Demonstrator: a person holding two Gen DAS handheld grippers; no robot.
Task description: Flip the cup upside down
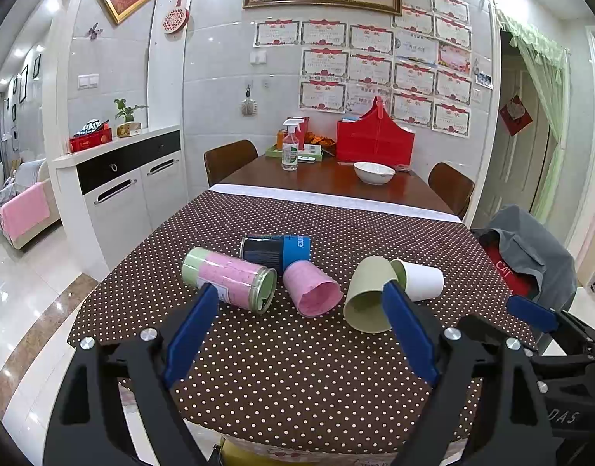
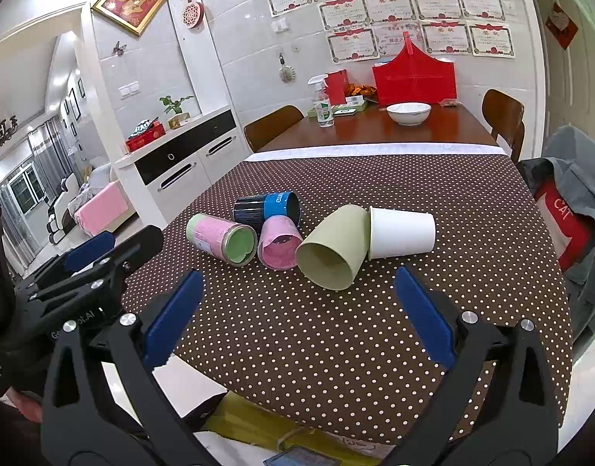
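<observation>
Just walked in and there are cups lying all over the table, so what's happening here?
A person holds two handheld grippers over the polka-dot tablecloth; both the left gripper and right gripper are open and hold nothing. Five containers lie on their sides: a pink-labelled can, a blue-and-black can, a pink cup, a green cup and a white cup. None is flipped upside down yet.

A table under a brown dotted cloth [image 1: 297, 369] carries five containers on their sides: a pink-and-green can [image 1: 229, 279], a blue-black can [image 1: 276, 250], a pink cup [image 1: 311, 289], a green cup [image 1: 369, 295] and a white cup [image 1: 421, 279]. The green and white cups touch. On the bare wood [image 1: 336, 182] beyond stand a white bowl [image 1: 374, 172], a spray bottle [image 1: 290, 147] and a red bag [image 1: 375, 138].
</observation>
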